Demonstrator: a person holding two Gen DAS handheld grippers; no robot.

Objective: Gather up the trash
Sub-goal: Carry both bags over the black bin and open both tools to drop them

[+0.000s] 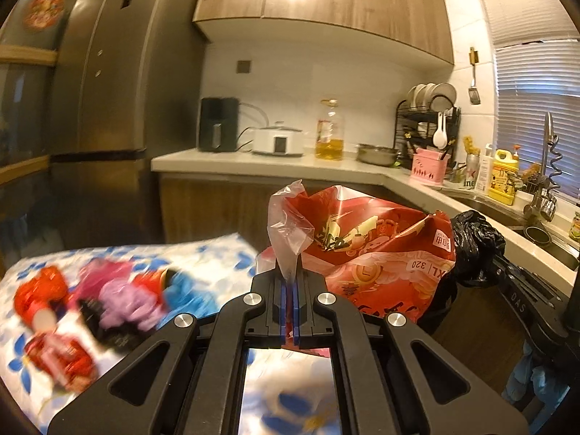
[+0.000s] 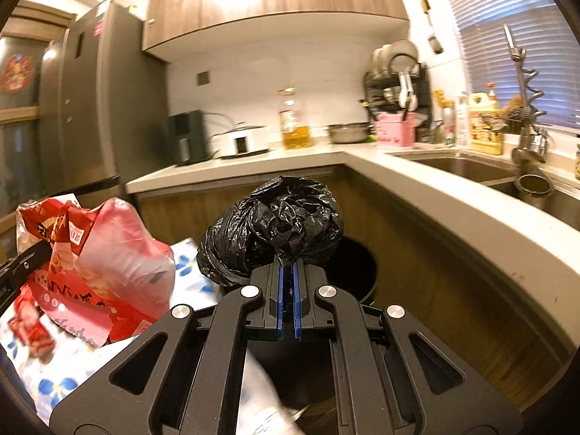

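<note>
Red wrapper (image 1: 377, 253), black bag (image 2: 279, 224)

Each hand-held gripper (image 1: 290, 282) (image 2: 288, 282) is matte black (silver round screws) with blue finger pads (image 1: 283, 301).

L gripper (image 1: 290, 282): jaws nearly together, blue pads (image 1: 283, 301) pinching thin film betw. them; fingers point fwd and slightly up. Its black linkage also shows at far left edge of R wrist view, reaching in from left.

R gripper (image 2: 289, 279): jaws close, narrow gap, blue pads (image 2: 297, 301) clamped on crumpled black stuff. Fingers fwd, level. In L wrist view its body sits at right, angled in toward L gripper, near but apart.
</note>
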